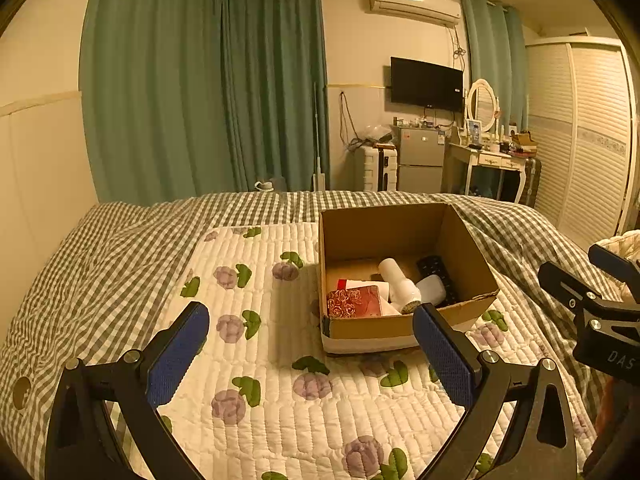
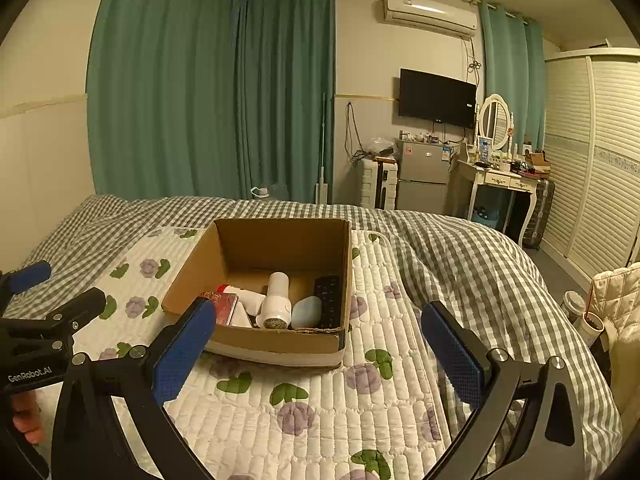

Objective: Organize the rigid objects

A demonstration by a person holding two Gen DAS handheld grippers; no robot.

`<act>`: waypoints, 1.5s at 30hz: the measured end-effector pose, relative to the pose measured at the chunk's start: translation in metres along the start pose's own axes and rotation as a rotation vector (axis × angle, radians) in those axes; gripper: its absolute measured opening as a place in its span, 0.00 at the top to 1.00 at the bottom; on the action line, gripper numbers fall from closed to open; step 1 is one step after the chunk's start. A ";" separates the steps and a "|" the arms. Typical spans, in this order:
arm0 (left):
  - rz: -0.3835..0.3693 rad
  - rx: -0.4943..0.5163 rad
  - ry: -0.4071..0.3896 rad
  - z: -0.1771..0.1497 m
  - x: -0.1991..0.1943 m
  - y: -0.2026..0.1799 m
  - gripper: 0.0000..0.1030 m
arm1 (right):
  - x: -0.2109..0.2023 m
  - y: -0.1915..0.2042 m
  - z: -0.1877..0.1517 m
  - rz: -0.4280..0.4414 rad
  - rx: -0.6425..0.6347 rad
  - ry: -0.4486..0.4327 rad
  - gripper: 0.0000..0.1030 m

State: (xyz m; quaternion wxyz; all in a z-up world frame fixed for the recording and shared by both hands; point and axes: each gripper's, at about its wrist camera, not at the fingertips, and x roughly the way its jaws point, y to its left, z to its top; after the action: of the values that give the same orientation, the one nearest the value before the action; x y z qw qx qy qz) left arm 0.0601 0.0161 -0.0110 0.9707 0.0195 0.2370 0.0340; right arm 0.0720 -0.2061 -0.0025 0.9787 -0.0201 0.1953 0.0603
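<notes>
**A:** Where did things stand with the tidying?

**B:** The cardboard box (image 2: 280, 280) sat on the flowered quilt (image 2: 320, 412) on the bed, and every rigid item I could see was already in it: a white lint shaver (image 2: 276, 300), a pale blue case (image 2: 306, 312), a black remote (image 2: 330, 300) against the right wall, a red patterned box (image 1: 354, 300) at the left. No loose item showed on the quilt.

**A:** And the tools?

**B:** Both spread wide and holding nothing. The left tool (image 1: 312, 354) hovered over the quilt, short of the box's near left corner; the right tool (image 2: 316, 350) faced the box's front wall.

**A:** So how should the step have been handled?

**B:** I judged it nearly done, with perhaps only neatening or shifting the box left. For that, each tool should have pinched an opposite wall low down, since thin card buckles. Lifting level mattered too: the shaver lay propped on the other items and could have rolled.
</notes>
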 end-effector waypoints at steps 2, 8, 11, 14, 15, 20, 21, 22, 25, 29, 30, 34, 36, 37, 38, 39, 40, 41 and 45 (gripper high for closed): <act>-0.001 -0.002 0.000 0.000 0.000 0.000 0.00 | 0.000 0.000 0.000 0.004 0.000 0.001 0.00; -0.003 -0.004 0.001 0.001 -0.001 0.000 0.00 | -0.001 0.000 0.000 0.007 -0.006 -0.004 0.00; -0.006 -0.005 -0.001 0.002 -0.001 0.000 0.00 | -0.001 0.000 0.000 0.006 -0.008 0.002 0.00; -0.005 -0.003 0.001 0.002 -0.001 -0.001 0.00 | -0.001 0.000 0.000 0.005 -0.008 0.001 0.00; -0.004 -0.006 0.001 0.002 -0.001 -0.001 0.00 | -0.002 0.000 0.000 0.005 -0.008 0.001 0.00; -0.004 -0.009 0.006 0.003 -0.001 0.000 0.00 | -0.001 -0.002 0.000 0.005 -0.009 0.007 0.00; -0.005 -0.008 0.007 0.003 -0.001 0.000 0.00 | -0.001 -0.002 0.000 0.006 -0.009 0.008 0.00; -0.004 -0.006 0.007 0.004 -0.001 0.000 0.00 | -0.001 -0.002 -0.001 0.005 -0.009 0.008 0.00; 0.004 -0.001 0.003 0.003 -0.001 -0.001 0.00 | 0.000 -0.002 -0.001 0.005 -0.012 0.009 0.00; 0.007 0.004 -0.001 0.002 -0.001 -0.002 0.00 | 0.000 -0.003 -0.002 0.006 -0.012 0.010 0.00; 0.006 0.006 -0.001 0.002 -0.002 -0.002 0.00 | 0.000 -0.002 -0.002 0.005 -0.012 0.009 0.00; 0.014 0.014 -0.005 0.001 -0.002 -0.003 0.00 | 0.001 -0.003 -0.003 0.004 -0.011 0.011 0.00; 0.010 0.008 0.002 0.001 -0.002 -0.003 0.00 | 0.002 -0.003 -0.003 0.003 -0.010 0.011 0.00; 0.008 0.006 0.004 0.001 -0.001 -0.002 0.00 | 0.002 -0.003 -0.003 0.001 -0.009 0.011 0.00; 0.007 0.005 0.004 0.001 -0.001 -0.002 0.00 | 0.002 -0.002 -0.003 -0.001 -0.010 0.011 0.00; 0.008 0.008 0.005 0.001 -0.001 -0.002 0.00 | 0.003 -0.002 -0.004 -0.002 -0.011 0.011 0.00; 0.011 0.013 0.008 0.001 0.000 -0.003 0.00 | 0.003 -0.002 -0.004 0.000 -0.012 0.011 0.00; 0.010 0.015 0.012 0.001 0.000 -0.003 0.00 | 0.003 -0.001 -0.004 0.000 -0.012 0.012 0.00; -0.002 0.006 0.019 0.001 0.001 -0.003 0.00 | 0.005 -0.001 -0.004 -0.001 -0.012 0.016 0.00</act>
State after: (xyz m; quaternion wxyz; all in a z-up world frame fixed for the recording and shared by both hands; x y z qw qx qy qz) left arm 0.0611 0.0135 -0.0110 0.9684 0.0217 0.2465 0.0324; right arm 0.0748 -0.2070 -0.0081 0.9770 -0.0265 0.2026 0.0606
